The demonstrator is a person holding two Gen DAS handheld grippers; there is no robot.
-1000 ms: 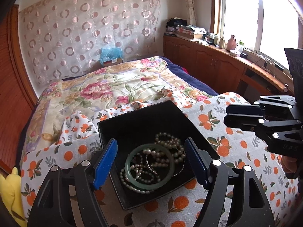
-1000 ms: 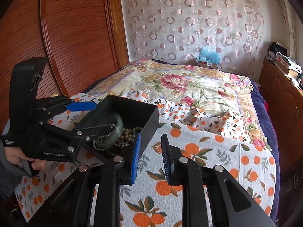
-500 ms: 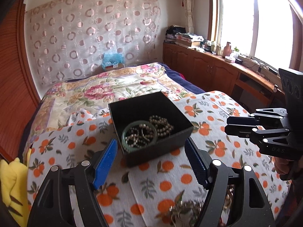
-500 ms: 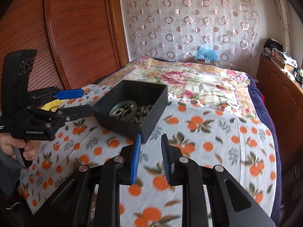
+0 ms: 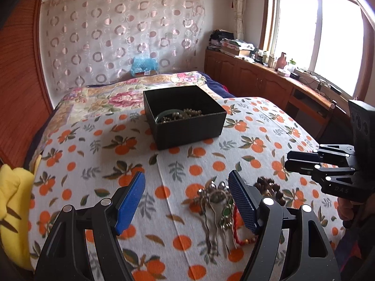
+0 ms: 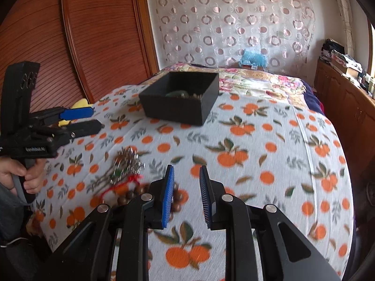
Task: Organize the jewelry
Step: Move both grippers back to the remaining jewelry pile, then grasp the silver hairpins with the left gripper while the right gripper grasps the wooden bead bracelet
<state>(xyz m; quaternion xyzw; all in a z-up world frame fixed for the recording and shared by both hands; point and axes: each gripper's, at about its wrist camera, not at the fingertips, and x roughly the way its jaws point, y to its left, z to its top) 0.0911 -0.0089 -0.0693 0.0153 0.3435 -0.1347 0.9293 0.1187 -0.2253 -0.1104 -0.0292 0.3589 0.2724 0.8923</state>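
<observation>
Left tongs [image 5: 186,195] gape wide, empty, above loose jewelry [image 5: 219,207] near the bed's [image 5: 269,126] front edge; right tongs [image 6: 186,193] narrow, empty; box [image 5: 185,117] mid-bed.

An orange-print cloth [image 5: 98,145] covers the near end of the bed, a floral quilt [image 5: 112,98] lying beyond it. A circle-patterned curtain [image 5: 121,35] hangs behind, a wooden cabinet [image 5: 257,82] runs under the window [image 5: 316,35] (its top cluttered), and something yellow [image 5: 14,199] lies at the left edge.
</observation>
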